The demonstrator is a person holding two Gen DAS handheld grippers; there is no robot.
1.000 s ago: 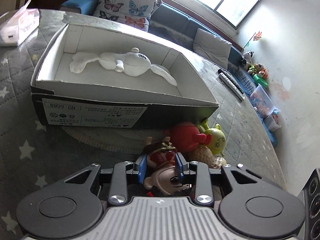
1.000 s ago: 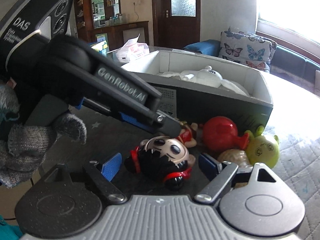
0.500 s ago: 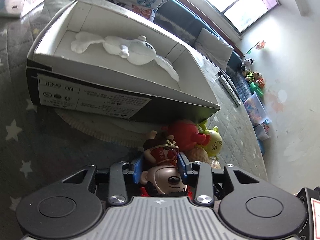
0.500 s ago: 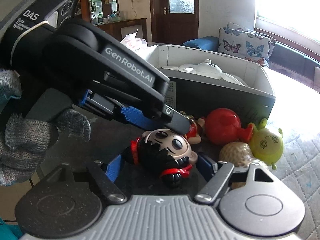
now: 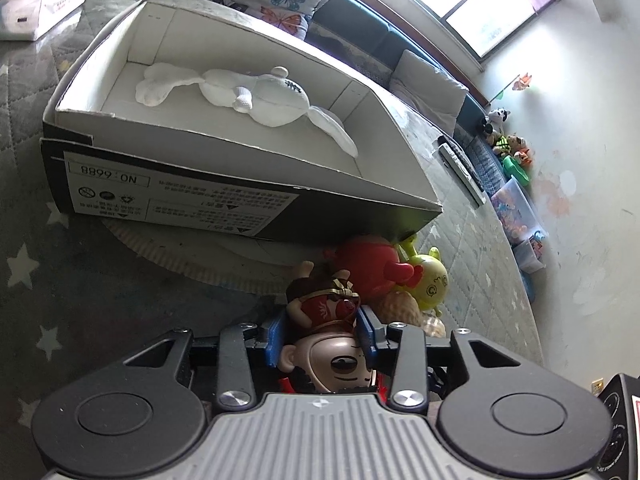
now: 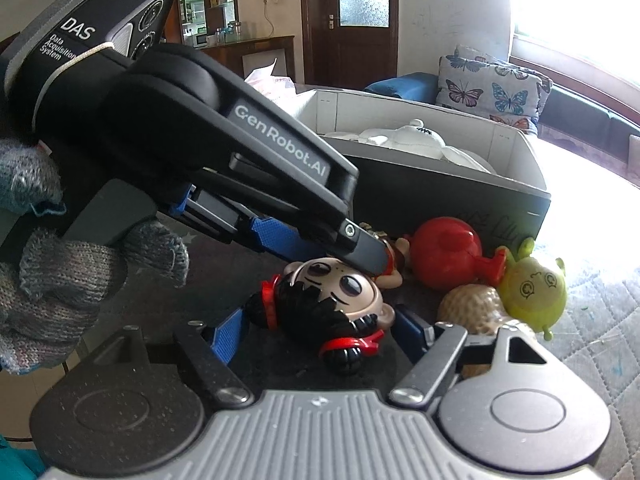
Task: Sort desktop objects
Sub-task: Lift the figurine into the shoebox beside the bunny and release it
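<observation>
My left gripper (image 5: 322, 330) is shut on a doll figure (image 5: 326, 340) with a big tan head, black hair and a red outfit, held by the body. In the right wrist view the same doll (image 6: 332, 300) lies between the blue pads of my right gripper (image 6: 320, 330), which is open around its head. The left gripper (image 6: 360, 252) reaches in from the left there. A red toy (image 5: 368, 260), a green toy (image 5: 432, 284) and a tan ball (image 6: 468, 304) lie beside the doll. The open box (image 5: 224, 196) behind holds a white plush rabbit (image 5: 256, 96).
A grey star-patterned quilted cloth (image 5: 48, 272) covers the table. A round mat (image 5: 192, 256) lies under the box. A tissue pack (image 5: 36, 4) sits at the far left, a remote (image 5: 460, 168) at the far right edge. A sofa with butterfly cushions (image 6: 492, 88) stands behind.
The left gripper has tilted and lifted, raising the doll's head off the table. The right gripper's pads have come in closer around the doll's head.
</observation>
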